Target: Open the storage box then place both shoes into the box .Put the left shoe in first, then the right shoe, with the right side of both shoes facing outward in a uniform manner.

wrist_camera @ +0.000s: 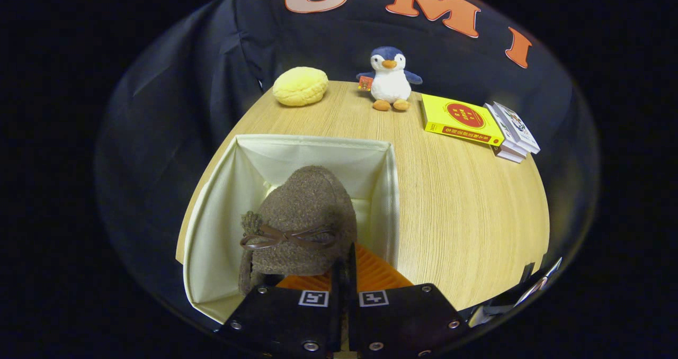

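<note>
Closest to the camera, the handheld two-finger gripper (344, 271) points forward from six o'clock, its two fingers drawn almost together with only a thin slit between them. They pinch the rear edge of a brown, fuzzy fleece shoe with a thin brown leather bow across its top (299, 224). A small fleece pom-pom sits at the shoe's nine o'clock side, beside the bow. The shoe's rounded toe points away from the camera, toward twelve o'clock, and the shoe hangs over and partly inside an open cream fabric storage box with soft square walls (212, 232). The box's pale lining shows on its far and side walls. An orange ribbed surface (371, 271) shows just ahead of the fingers, at the shoe's four o'clock; I cannot tell what it belongs to.

The box rests on a light wood-grain tabletop (466, 211) with fine straight grain running away from the camera. At the table's far edge, around eleven o'clock from the box, lies a round yellow plush bun (300, 86). At twelve to one o'clock stands a small blue and white plush penguin with orange feet (390, 78). At two o'clock lies a flat yellow book with a red circle on its cover (460, 119), just beside a small stack of white books (511, 131). Black cloth (175, 94) hangs behind and around the table as the booth's wall.
</note>
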